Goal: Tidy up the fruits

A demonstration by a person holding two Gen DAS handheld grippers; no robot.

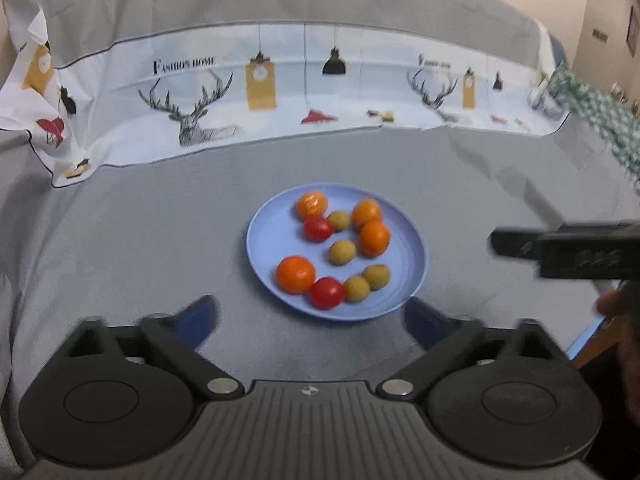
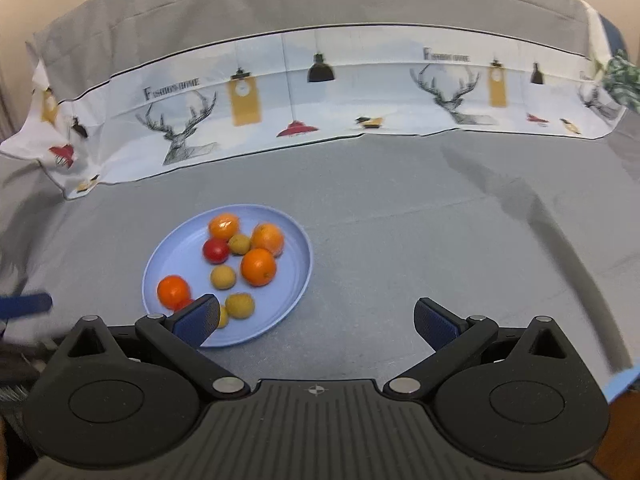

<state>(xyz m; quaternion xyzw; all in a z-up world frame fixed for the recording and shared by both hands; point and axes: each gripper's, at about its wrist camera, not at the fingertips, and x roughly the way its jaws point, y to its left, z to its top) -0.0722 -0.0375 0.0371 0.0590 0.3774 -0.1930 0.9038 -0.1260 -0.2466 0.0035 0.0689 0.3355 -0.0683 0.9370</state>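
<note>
Blue plate point(image 1: 408, 240) lies mid-surface on the grey cloth point(image 1: 160, 240), carrying all the fruit mixed together: four oranges point(image 1: 295, 275), two tomatoes point(image 1: 327, 292) and four small olive-brown fruits point(image 1: 342, 251). None looks sorted yet. Left tongs point(image 1: 312, 316) hover released, squared up to the plate's near rim, likely to pick first. Right tongs point(image 2: 316, 320) also hang released and empty, offset toward the plate's right side, leaving the left a free approach.

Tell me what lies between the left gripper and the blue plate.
Nothing: in the left wrist view only bare grey cloth separates the open left gripper from the near rim of the blue plate.
</note>
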